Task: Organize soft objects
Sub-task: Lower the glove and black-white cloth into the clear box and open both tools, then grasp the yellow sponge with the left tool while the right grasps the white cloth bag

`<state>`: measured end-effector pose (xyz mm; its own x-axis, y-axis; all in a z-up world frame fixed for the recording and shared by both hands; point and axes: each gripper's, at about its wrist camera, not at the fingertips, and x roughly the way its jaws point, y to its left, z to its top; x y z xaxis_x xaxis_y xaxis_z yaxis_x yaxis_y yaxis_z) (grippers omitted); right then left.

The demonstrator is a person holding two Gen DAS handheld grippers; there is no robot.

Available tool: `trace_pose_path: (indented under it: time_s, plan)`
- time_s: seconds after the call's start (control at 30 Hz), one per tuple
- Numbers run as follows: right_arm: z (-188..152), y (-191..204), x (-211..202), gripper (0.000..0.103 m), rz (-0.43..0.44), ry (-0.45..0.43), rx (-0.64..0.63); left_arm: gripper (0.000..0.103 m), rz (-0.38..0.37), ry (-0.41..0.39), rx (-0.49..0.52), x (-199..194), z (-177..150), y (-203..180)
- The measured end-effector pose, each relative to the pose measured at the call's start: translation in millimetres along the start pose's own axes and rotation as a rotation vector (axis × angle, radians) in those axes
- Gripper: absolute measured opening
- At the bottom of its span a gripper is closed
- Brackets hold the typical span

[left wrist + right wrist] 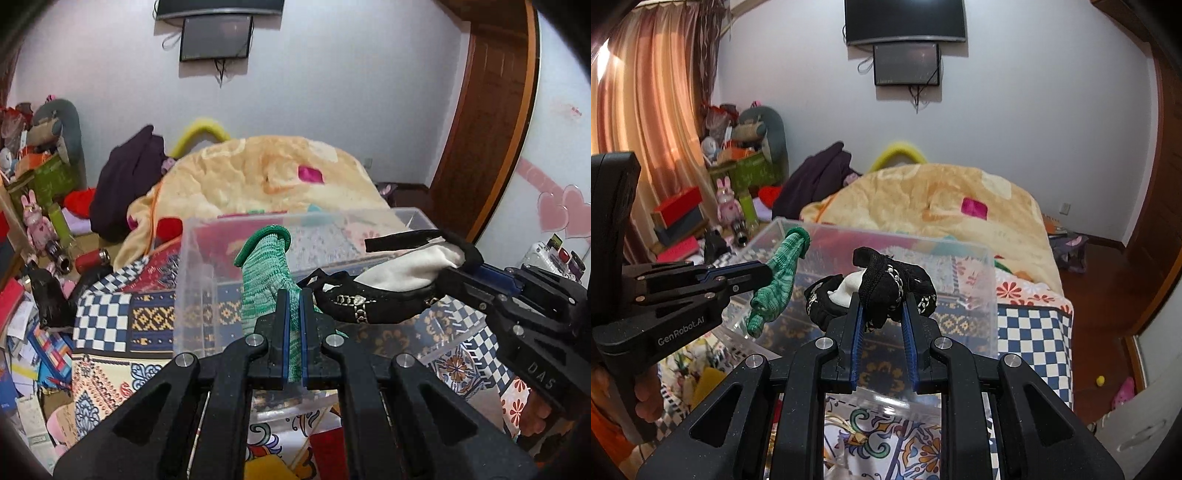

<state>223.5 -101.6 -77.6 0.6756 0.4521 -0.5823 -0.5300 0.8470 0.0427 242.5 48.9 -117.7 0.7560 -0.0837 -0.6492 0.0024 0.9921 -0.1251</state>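
My left gripper (pixel 294 295) is shut on a green knitted glove (pixel 264 273), held upright over a clear plastic box (pixel 192 280). It also shows in the right wrist view (pixel 761 271) with the green glove (pixel 779 275) hanging from it. My right gripper (pixel 882 301) is shut on a black garment with white lining and a chain trim (pixel 886 284), held above the clear box (pixel 964 291). In the left wrist view the right gripper (pixel 448 275) comes in from the right, holding the black garment (pixel 384 295) over the box.
The box sits on a bed with a patterned sheet (pixel 110 325). A peach quilt (pixel 266 177) lies heaped behind it, with a dark garment (pixel 129 184) beside it. Cluttered boxes and toys (pixel 40 177) stand at the left. A wooden door (pixel 487 122) is at the right.
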Motion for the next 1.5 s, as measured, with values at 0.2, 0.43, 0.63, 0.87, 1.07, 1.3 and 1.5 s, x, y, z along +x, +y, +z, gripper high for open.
trace_pose_path:
  time_s: [0.2,0.43,0.63,0.87,1.07,1.3,1.5]
  plan:
    - [-2.3,-2.2,12.7,0.019,0.012,0.068,0.006,0.004,-0.016,0.056,0.01,14.1,-3.6,0.1]
    - [-2.6,-4.6,15.3,0.03,0.017,0.103,0.026,0.005,-0.029,0.081,0.045,13.6,-10.5,-9.6]
    - [-0.5,-2.9,1.4,0.051,-0.006,0.067,0.007,0.016,-0.038,0.077,0.04,4.2,-12.2,-10.5]
    - [6.3,-3.2,-20.6,0.06,-0.011,0.01,0.0,0.034,-0.05,0.015,0.022,-26.7,-6.1,-8.2]
    - [9.3,0.6,-43.6,0.073,-0.017,-0.051,-0.005,0.042,-0.052,-0.062,0.031,-62.9,-2.7,-10.3]
    - [2.5,6.3,-73.2,0.084,-0.044,-0.125,-0.031,0.064,-0.034,-0.145,0.058,-100.6,-11.0,-13.8]
    - [-20.3,5.6,-84.3,0.086,-0.051,-0.131,-0.03,0.066,-0.002,-0.123,0.106,-111.6,-33.1,-15.7]
